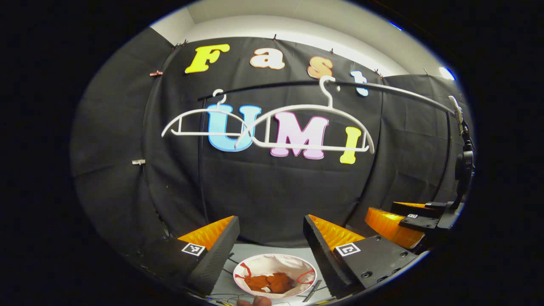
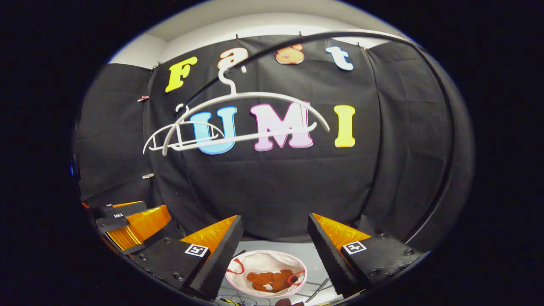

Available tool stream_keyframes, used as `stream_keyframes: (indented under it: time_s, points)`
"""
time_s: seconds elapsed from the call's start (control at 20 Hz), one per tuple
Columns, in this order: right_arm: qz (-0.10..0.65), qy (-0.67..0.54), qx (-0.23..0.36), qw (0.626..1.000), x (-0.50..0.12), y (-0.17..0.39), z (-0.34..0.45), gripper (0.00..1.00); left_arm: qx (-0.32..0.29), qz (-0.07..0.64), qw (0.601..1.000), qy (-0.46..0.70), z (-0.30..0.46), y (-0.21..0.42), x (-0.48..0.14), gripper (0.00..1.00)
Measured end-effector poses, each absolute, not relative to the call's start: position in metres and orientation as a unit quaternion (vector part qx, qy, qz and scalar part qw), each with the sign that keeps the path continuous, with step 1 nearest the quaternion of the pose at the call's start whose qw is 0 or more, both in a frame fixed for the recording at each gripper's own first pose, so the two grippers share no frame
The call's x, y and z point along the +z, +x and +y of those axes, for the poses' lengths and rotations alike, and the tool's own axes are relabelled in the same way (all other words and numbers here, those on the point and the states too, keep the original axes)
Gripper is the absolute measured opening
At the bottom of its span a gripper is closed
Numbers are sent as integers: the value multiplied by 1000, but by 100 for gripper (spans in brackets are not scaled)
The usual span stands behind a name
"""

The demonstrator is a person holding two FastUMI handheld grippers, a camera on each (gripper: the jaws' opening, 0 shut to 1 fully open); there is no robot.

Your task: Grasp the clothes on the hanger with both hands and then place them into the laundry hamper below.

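Rust-orange garment (image 1: pixel 272 282) lying inside round white fabric hamper (image 1: pixel 297 263); white plastic hangers (image 1: pixel 306 127) hanging bare; left gripper (image 1: pixel 272 238) and right gripper (image 2: pixel 276 238) hovering, jaws spread, empty. Withdrawing straight upward seems advisable.

Dim booth, lit from overhead; a pale ceiling strip (image 1: pixel 297 25) glows along the far top. Fisheye bends the rail (image 2: pixel 297 40) and cloth edges. Focus stays sharp, without glare.

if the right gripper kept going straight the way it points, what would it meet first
Probably the black cloth wall. The open right gripper aims below the bare hangers and above the laundry hamper, with nothing visibly between; depth is hard to judge.
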State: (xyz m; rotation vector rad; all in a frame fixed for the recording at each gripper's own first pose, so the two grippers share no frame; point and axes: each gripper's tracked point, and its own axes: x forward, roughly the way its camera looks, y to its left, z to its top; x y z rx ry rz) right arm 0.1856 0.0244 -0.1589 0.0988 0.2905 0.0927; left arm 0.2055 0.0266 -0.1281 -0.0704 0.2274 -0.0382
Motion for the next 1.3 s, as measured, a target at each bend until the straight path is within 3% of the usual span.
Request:
stream_keyframes:
  time_s: [0.45,0.5,0.6,0.95,1.3]
  points:
    - [62,3,52,997,-78,142,11,98,-4,54,998,13,6,152,-59,92]
    - [63,6,54,997,-75,136,8,94,2,53,998,15,3,145,-56,95]
    - [56,15,62,996,-59,120,3,100,9,45,999,13,-7,129,-45,92]
    - [23,34,77,996,-32,88,-28,98,41,23,999,20,-41,77,-13,92]
    - [-9,16,60,998,-5,74,-44,98,19,-1,999,26,-66,63,12,92]
